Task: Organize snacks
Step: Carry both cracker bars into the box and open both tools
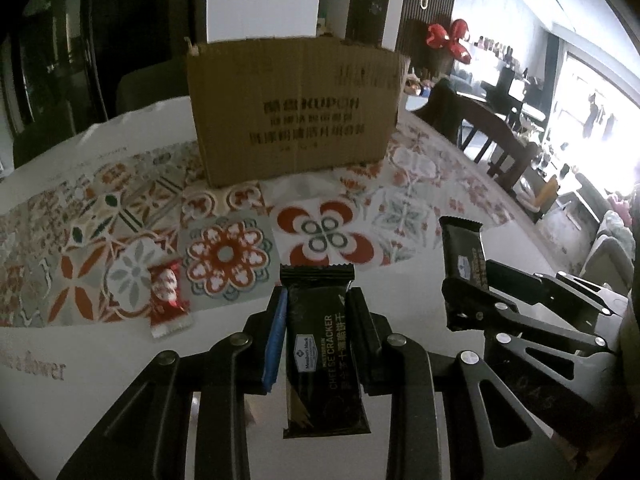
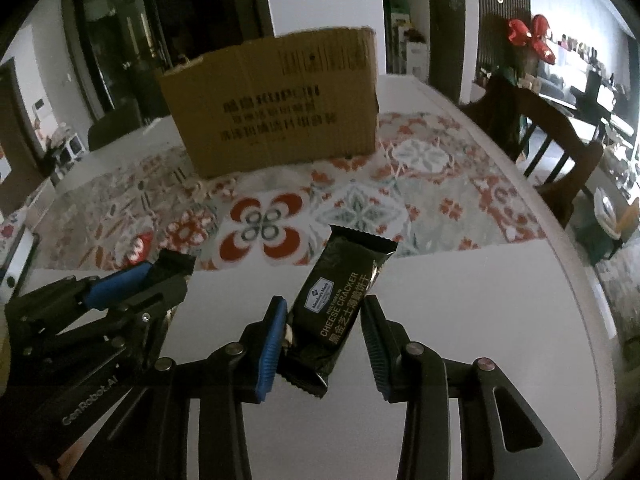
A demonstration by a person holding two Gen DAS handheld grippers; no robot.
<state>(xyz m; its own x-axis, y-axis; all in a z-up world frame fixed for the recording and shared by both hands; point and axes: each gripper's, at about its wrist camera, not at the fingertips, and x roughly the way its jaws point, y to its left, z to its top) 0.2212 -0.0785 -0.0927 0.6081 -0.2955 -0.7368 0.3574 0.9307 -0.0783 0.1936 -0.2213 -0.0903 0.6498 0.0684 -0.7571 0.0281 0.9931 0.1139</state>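
Note:
My left gripper is shut on a black cheese cracker packet, its fingers pressed on both sides. My right gripper has a second black cheese cracker packet lying tilted between its fingers; the left pad touches it and a gap shows at the right pad. That second packet and the right gripper also show in the left wrist view. A red and white candy lies on the table left of my left gripper. A cardboard box stands at the back, also seen in the right wrist view.
The white table carries a patterned mat under the box. A dark wooden chair stands at the table's right side. A phone-like object lies at the far left edge.

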